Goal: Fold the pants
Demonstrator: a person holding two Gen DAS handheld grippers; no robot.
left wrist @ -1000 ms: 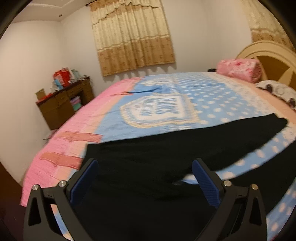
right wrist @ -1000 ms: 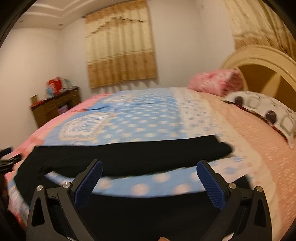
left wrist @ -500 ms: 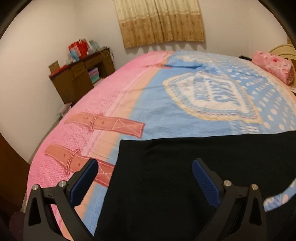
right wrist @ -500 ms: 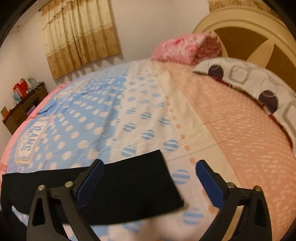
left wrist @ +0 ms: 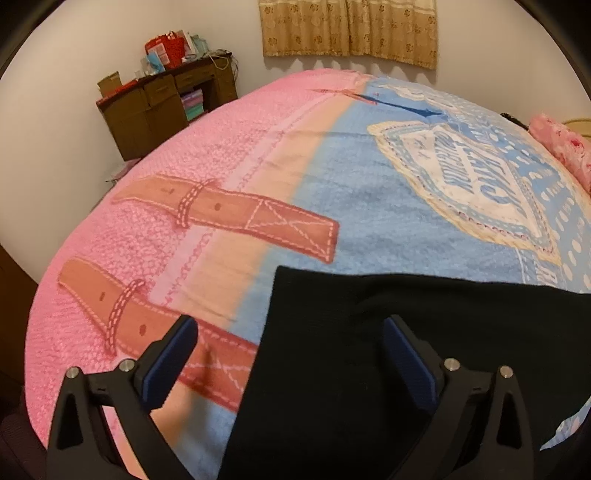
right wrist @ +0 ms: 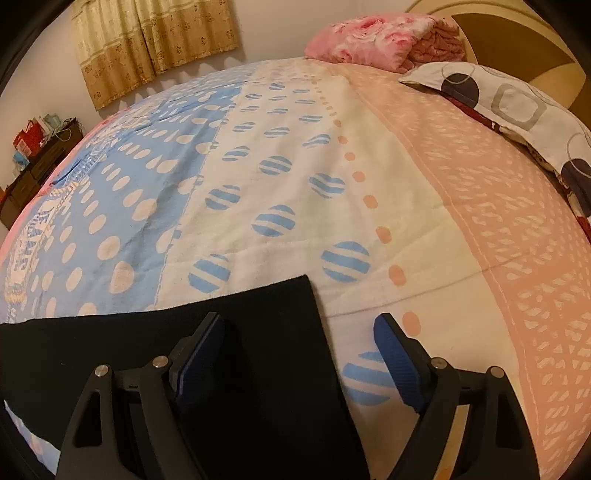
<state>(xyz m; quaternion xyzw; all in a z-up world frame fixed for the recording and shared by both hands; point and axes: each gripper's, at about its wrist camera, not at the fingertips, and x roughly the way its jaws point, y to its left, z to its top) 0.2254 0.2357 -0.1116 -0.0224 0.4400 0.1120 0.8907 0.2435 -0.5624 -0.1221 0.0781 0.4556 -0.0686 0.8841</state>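
Observation:
Black pants lie flat across the patterned bedcover (left wrist: 369,206). In the left wrist view their wide waist end (left wrist: 369,354) fills the lower right. My left gripper (left wrist: 288,332) hangs open just above it, one finger over the pink cover, the other over the black cloth. In the right wrist view the leg's hem end (right wrist: 266,332) lies on the white part of the bedcover (right wrist: 369,177). My right gripper (right wrist: 299,321) straddles the hem's right edge, its jaws closing. The pads do not press the cloth.
A brown desk (left wrist: 162,107) with bags on top stands by the far wall, left of the curtain (left wrist: 351,29). A folded pink blanket (right wrist: 380,40) and a patterned pillow (right wrist: 517,110) lie by the headboard (right wrist: 524,48). The bed's edge drops away on the left.
Both grippers have sunk toward the bed and moved apart, the left to the waist end and the right to the hem end. The right jaws have narrowed.

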